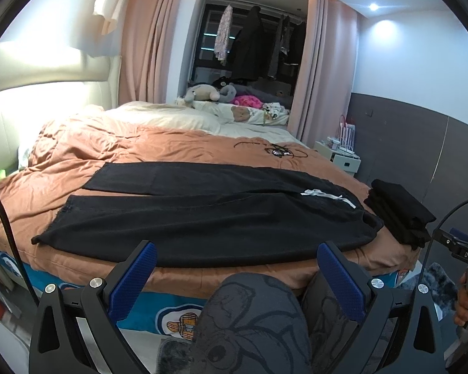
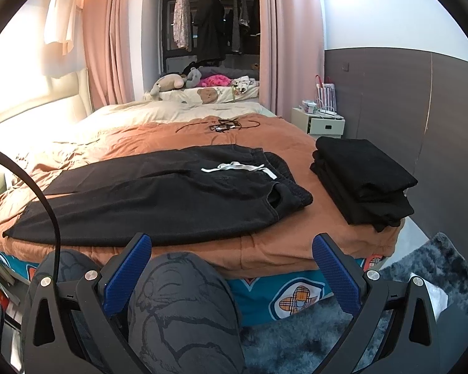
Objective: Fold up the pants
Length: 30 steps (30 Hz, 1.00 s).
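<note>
Black pants (image 1: 202, 215) lie spread flat across the brown bedspread (image 1: 93, 149), legs to the left, waistband with a white drawstring (image 1: 324, 194) to the right. They also show in the right wrist view (image 2: 159, 193), with the drawstring (image 2: 240, 168) near the waistband. My left gripper (image 1: 235, 268) is open and empty, held off the bed's front edge, short of the pants. My right gripper (image 2: 231, 260) is open and empty, also in front of the bed edge, below the waist end.
A stack of folded black clothes (image 2: 365, 177) sits at the bed's right front corner, also in the left wrist view (image 1: 399, 215). A tangled black cable (image 2: 224, 126) lies mid-bed. The person's knees (image 2: 177, 305) are under the grippers. A nightstand (image 2: 321, 121) stands at the right wall. A shaggy rug (image 2: 296, 336) covers the floor.
</note>
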{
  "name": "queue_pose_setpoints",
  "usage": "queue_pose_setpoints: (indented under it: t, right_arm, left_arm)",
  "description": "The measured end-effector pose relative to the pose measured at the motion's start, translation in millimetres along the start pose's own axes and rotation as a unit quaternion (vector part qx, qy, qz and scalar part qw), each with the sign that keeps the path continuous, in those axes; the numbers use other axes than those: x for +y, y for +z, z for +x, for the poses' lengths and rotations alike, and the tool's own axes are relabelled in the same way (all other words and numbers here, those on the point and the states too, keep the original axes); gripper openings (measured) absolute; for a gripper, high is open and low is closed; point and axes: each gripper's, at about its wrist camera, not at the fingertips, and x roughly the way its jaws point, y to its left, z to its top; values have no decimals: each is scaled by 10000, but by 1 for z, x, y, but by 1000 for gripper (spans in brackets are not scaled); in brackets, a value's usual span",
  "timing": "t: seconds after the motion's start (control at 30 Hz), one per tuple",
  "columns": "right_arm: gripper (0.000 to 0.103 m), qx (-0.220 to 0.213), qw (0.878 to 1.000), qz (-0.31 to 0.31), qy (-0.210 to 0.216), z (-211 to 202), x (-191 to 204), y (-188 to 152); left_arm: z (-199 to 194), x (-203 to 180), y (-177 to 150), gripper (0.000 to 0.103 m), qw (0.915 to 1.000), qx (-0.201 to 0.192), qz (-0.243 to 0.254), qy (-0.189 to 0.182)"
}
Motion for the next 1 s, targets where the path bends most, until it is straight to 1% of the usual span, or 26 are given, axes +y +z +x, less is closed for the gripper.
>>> queue_pose_setpoints:
  t: [0.17,0.67,1.0]
  right_arm:
    - [103,5,10000,-13,10,0,0,-3]
    - [103,28,10000,75,24,6,0,4]
    - [103,77,9999,123,52,13,1,8]
  left_arm:
    - [-2,3,2,103,10000,-9,-20,36]
    - [-1,8,5,103,9999,20,-42,110]
    - [7,11,10,103,9998,110,-77,154]
